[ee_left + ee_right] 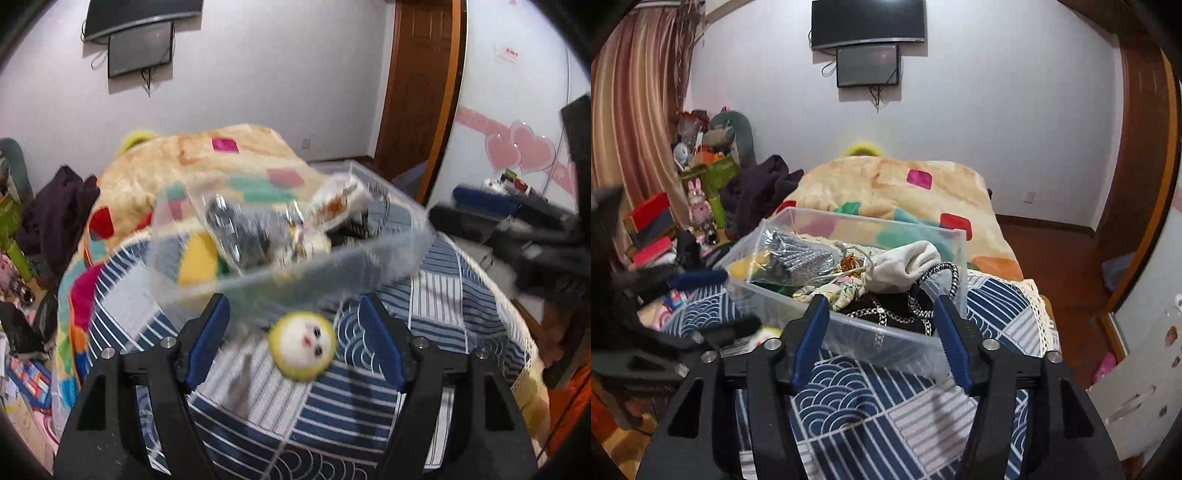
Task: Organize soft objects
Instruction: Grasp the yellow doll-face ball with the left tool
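Bin (849, 280) at my twelve o'clock already holds pouches, so I judge sorting mostly done. Plush ball (302, 345) lies loose on the bed between my wide left claw (295, 339); right claw (879, 332) also wide, empty.

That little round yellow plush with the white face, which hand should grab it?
Probably the left gripper: the plush lies right between its open fingers. The right gripper faces the clear bin instead.
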A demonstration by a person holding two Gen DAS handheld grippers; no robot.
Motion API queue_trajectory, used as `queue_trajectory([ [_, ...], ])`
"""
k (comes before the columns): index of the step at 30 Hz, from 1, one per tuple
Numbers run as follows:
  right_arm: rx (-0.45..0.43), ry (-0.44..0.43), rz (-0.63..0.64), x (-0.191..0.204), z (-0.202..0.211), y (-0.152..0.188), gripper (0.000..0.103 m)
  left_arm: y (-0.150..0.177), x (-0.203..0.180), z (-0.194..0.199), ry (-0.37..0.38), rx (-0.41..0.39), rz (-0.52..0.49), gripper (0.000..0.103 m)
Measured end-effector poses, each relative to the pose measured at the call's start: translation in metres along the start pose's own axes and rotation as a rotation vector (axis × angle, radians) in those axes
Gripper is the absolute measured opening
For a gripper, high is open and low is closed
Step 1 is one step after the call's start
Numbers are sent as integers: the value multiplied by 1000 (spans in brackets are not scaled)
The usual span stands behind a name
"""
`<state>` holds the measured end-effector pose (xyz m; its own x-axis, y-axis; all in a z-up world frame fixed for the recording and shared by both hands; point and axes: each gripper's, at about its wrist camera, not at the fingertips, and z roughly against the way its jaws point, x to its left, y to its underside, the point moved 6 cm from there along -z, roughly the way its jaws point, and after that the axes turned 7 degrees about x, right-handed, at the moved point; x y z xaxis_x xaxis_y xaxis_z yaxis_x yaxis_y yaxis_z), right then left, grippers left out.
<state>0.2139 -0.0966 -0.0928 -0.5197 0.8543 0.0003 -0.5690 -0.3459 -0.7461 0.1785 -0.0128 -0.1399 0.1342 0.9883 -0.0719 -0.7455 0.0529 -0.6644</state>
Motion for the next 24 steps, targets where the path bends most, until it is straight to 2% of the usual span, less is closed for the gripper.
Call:
queue_trajectory([
  [4,-11,-1,-19,-1,5,5,62,16,1,-25,-13,69,7,73],
  [6,-10,-4,-28,0,6,9,63,20,2,-32,-16,80,16,64],
  [8,-11,-7,-36,-1,7,14,63,23,2,-36,4,98,19,48],
  [10,-10,-7,-43,-2,6,16,63,25,0,-35,30,99,19,43],
  [15,-15,-12,-64,-3,8,20,63,22,-7,-20,24,61,-9,42],
  [17,-19,-10,-64,-3,9,20,63,16,-8,-8,9,22,-10,42],
  [24,-47,-9,-69,-3,20,19,63,-27,-7,27,-8,-114,9,42],
])
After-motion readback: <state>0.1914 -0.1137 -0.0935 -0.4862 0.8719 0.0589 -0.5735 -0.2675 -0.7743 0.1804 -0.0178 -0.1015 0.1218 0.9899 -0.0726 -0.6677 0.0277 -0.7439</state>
